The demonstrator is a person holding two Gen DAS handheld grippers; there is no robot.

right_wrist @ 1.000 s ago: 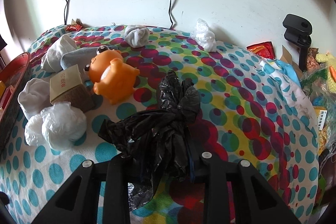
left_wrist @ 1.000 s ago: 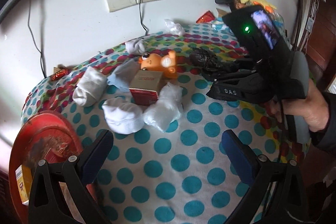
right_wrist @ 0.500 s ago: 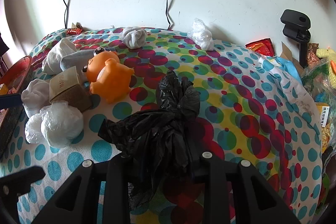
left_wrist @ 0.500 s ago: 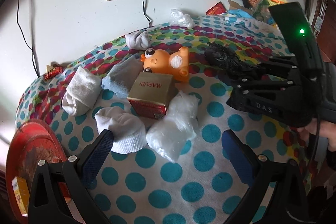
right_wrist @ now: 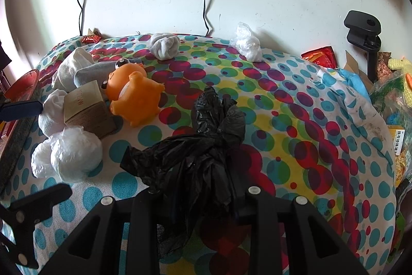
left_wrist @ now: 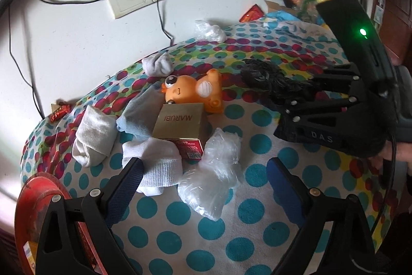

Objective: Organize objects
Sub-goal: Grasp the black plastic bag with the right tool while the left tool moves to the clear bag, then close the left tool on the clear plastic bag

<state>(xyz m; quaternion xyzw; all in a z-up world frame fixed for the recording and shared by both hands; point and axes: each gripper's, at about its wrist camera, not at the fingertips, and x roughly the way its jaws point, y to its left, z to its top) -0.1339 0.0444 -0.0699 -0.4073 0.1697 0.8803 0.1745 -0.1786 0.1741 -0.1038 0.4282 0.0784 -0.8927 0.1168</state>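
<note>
While right tool [right_wrist: 195, 187] clamps black bag [right_wrist: 206, 146], orange toy [right_wrist: 134, 97], box [right_wrist: 86, 107] nearby

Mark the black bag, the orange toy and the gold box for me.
black bag [right_wrist: 206, 156]: right wrist view, crumpled middle, in the right claw.
orange toy [left_wrist: 191, 92]: left wrist view, its face.
gold box [left_wrist: 179, 121]: left wrist view, lettered top.

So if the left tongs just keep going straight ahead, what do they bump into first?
Probably the clear plastic bag, which lies between the open left tongs; the white sock sits beside it. Depth is uncertain.
</note>
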